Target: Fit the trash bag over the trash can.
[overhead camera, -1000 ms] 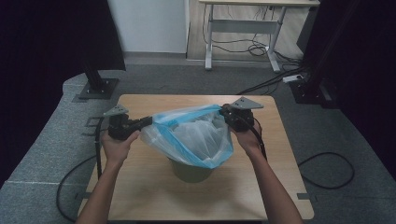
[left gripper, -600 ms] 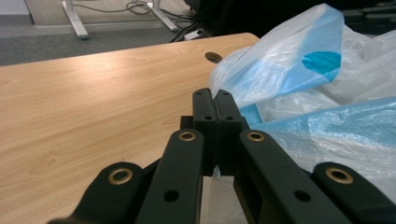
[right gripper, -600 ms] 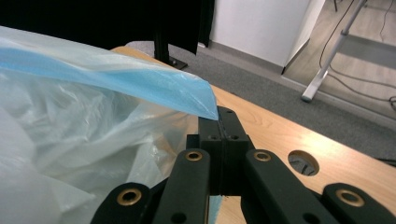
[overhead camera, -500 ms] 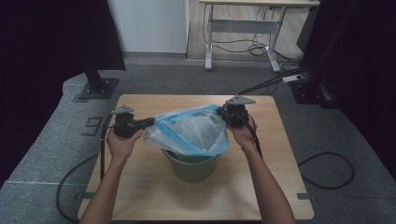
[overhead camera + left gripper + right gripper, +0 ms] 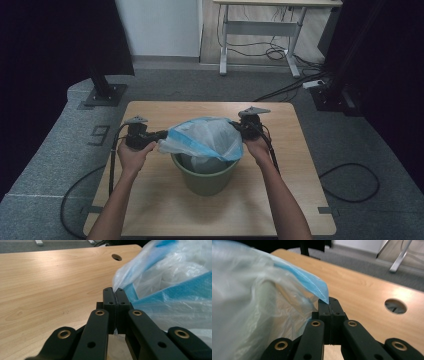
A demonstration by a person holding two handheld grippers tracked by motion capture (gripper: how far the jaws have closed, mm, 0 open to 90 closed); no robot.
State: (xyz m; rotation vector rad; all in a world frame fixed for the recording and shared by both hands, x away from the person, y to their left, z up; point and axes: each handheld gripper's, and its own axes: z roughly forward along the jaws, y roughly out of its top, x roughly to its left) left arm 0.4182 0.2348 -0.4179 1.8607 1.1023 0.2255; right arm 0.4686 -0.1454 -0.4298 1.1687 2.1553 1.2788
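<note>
A thin, translucent plastic bag [image 5: 205,139] with a blue band along its rim is stretched wide and sits over the mouth of a round, olive-green bin [image 5: 205,176]. The bag's bottom hangs down inside the bin, while its opening spreads above and beyond the rim on both sides. Its film is crinkled and whitish. The bin stands upright near the middle of the wooden bench [image 5: 150,210], slightly tapered toward its base.

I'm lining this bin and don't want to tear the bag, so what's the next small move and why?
Probably lower both hands a little further: the bag is pinched at opposite edges by the left gripper and right gripper, its mouth stretched above the bin rim, not over it.
</note>
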